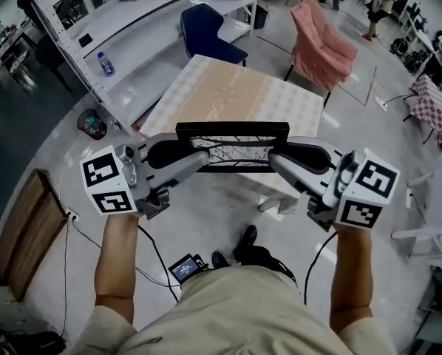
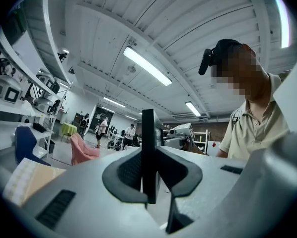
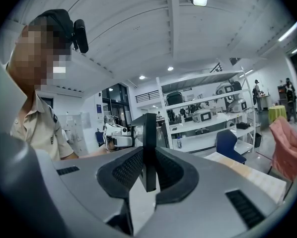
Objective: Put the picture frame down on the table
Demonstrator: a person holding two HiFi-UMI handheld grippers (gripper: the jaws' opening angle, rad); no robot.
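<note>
Both grippers, left gripper (image 1: 199, 156) and right gripper (image 1: 276, 159), clamp the picture frame (image 1: 232, 147), carried short of the bench (image 1: 206, 87); next, reach over it and lower.

Long white ceiling strip lamps (image 2: 147, 66) light the hall brightly, flaring to glare in the 2 gripper views. The head view is sharp on the pale patterned square table (image 1: 236, 98), dimmer at its left edge, shadows soft. The gripper views bend straight lines, blacken at the corners and blur nearest the lens.
</note>
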